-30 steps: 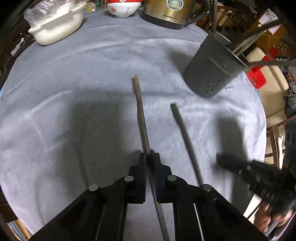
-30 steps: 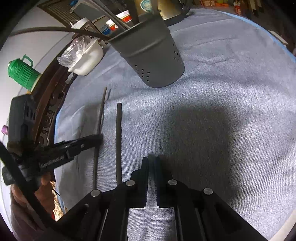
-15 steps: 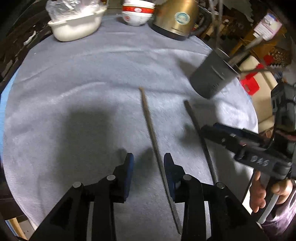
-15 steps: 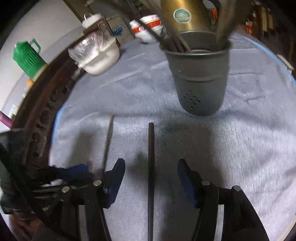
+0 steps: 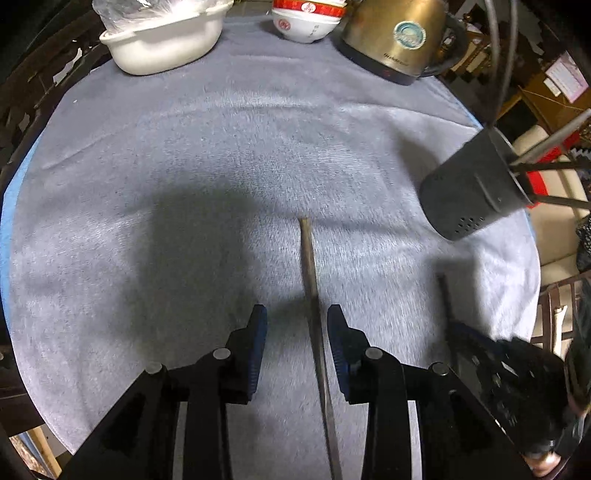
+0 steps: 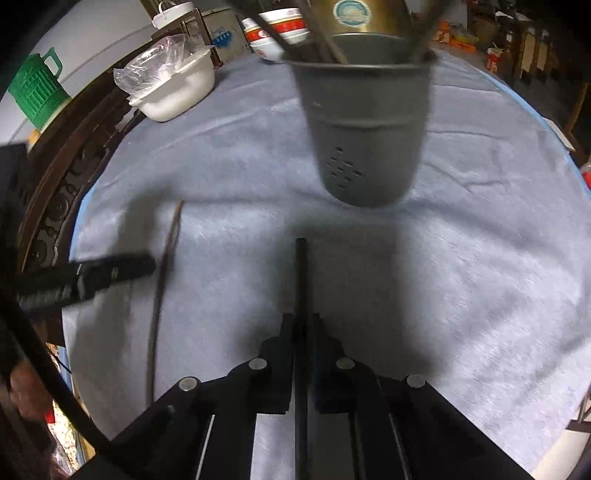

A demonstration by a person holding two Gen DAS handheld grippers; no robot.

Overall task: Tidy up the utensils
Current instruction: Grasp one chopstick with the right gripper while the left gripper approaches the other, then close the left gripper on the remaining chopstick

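A round table covered with a grey cloth (image 5: pixel 229 155) fills both views, with dim, cluttered furniture around its edge. At the far side stand a white tub (image 5: pixel 166 48) with crumpled plastic in it, a stack of red-and-white bowls (image 5: pixel 304 20) and a brass-coloured kettle (image 5: pixel 395 37). A green jug (image 6: pixel 37 88) sits off the table at the far left of the right wrist view.

The dark grey utensil holder (image 6: pixel 364 125), perforated near its base, stands upright on the cloth with several utensil handles sticking out of its top. It is just beyond the tip of the black chopstick (image 6: pixel 301 280).

The right gripper (image 6: pixel 303 321) has its fingers pressed together on the black chopstick, which runs between them and points toward the holder.

The left gripper (image 5: pixel 297 317) stands partly open over the cloth. The brown chopstick (image 5: pixel 310 273) lies flat between its fingers, closer to the right-hand one, and neither pad touches it. It sits to the left of the black one, and the two are roughly parallel and clearly apart.
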